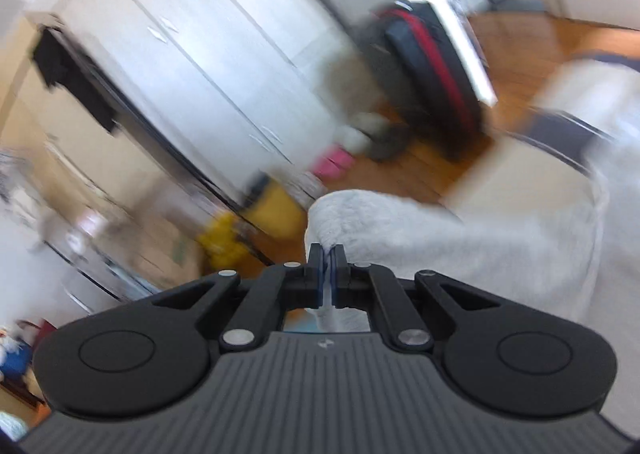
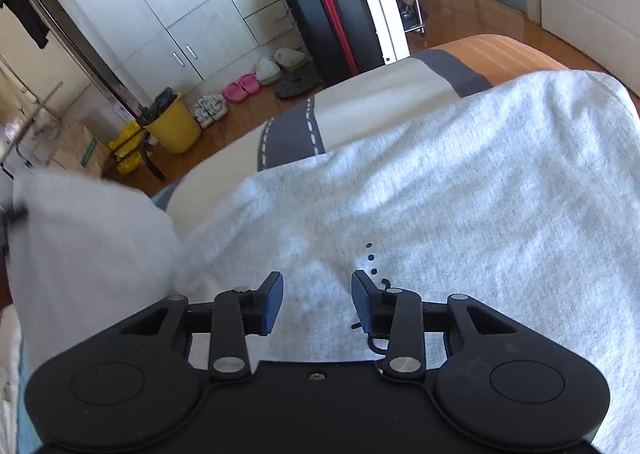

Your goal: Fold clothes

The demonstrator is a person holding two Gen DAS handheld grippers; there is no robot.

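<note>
A pale grey garment [image 2: 420, 193] lies spread across the bed [image 2: 360, 105]. My left gripper [image 1: 327, 254] is shut on an edge of this same grey garment [image 1: 440, 238], and the pinched fabric rises in a fold above the fingertips; that view is blurred. In the right wrist view the lifted flap shows at the left as a raised sheet of grey cloth [image 2: 88, 246]. My right gripper [image 2: 317, 294] hovers open just over the flat middle of the garment, with nothing pinched between its blue pads [image 2: 274, 302]. Small black dots are printed on the cloth near its right finger.
Beyond the bed's far edge is a wooden floor with a black suitcase with a red stripe [image 2: 332, 13], a yellow bin [image 2: 174, 125], pink slippers [image 2: 240, 87] and other shoes. White wardrobe doors [image 2: 152, 1] line the back wall. A doorway opens at the upper right.
</note>
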